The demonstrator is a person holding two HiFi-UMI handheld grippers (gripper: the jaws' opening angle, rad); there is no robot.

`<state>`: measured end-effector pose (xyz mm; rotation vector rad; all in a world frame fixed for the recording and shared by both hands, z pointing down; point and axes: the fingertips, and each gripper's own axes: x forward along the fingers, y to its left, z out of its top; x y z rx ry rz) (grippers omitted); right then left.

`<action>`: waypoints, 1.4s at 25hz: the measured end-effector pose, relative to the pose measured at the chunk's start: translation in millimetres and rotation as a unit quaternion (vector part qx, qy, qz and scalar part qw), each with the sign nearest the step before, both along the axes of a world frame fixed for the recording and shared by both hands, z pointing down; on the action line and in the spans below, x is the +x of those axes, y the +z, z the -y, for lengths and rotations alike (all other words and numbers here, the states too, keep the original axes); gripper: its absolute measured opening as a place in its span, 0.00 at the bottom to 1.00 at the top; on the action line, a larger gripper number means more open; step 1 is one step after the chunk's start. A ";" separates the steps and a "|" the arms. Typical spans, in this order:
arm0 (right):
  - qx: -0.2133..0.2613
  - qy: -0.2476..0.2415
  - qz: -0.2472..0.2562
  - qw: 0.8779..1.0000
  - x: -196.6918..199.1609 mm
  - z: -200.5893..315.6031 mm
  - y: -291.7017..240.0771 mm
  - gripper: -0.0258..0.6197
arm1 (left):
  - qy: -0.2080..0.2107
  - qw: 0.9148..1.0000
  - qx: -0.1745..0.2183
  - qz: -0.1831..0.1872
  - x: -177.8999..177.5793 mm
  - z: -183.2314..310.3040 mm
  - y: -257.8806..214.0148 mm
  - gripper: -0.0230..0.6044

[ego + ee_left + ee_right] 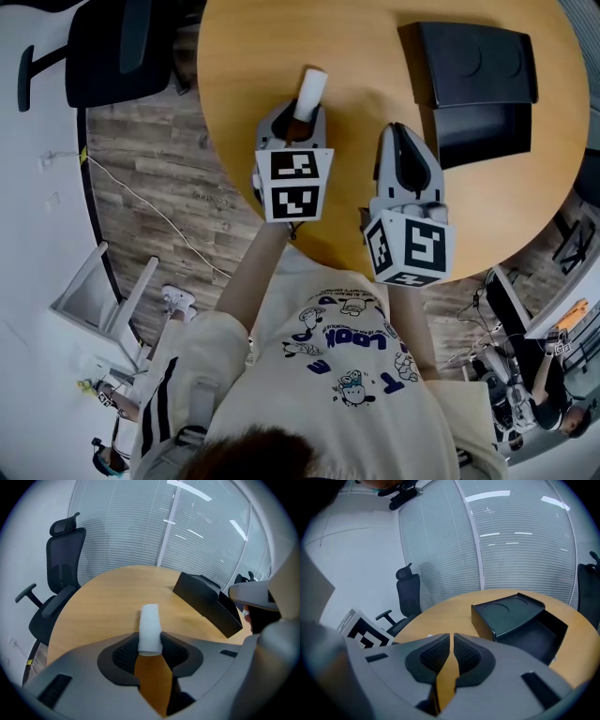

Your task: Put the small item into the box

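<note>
A small white roll (312, 91) (150, 625) sticks out forward from between the pads of my left gripper (302, 117) (150, 644), which is shut on its near end over the round wooden table (234, 56). The black box (469, 84) (206, 604) (511, 616) stands at the table's right, its lid swung back and its dark compartment (483, 131) open towards me. My right gripper (398, 131) (451, 641) hangs over the table's near edge, left of the box. Its jaws are shut with only a thin slit between the pads and nothing in them.
A black office chair (112, 47) (61, 573) (410, 597) stands at the table's left. On the wood floor below lie a thin cable (159, 211) and a white frame (103, 291). Window blinds (511, 550) run behind the table.
</note>
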<state>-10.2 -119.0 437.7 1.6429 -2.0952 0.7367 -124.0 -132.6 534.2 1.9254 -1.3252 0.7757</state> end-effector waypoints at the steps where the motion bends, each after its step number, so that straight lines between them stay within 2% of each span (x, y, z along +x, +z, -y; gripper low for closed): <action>1: 0.002 0.001 0.000 1.000 1.4 -1.0 -1.1 0.11 | 0.001 1.000 0.003 0.000 0.9 -0.3 -1.6 0.27; 16: 0.038 0.035 0.001 0.999 31.1 -17.2 -26.9 0.11 | 0.030 0.998 0.047 -0.007 19.3 -9.3 -43.8 0.27; 27: 0.068 0.065 0.006 0.996 65.6 -29.7 -50.9 0.11 | 0.052 0.995 0.084 -0.014 53.3 -12.7 -84.0 0.27; 35: 0.089 0.089 0.008 0.992 107.3 -37.4 -71.5 0.11 | 0.069 0.991 0.112 -0.017 87.6 -8.3 -116.5 0.27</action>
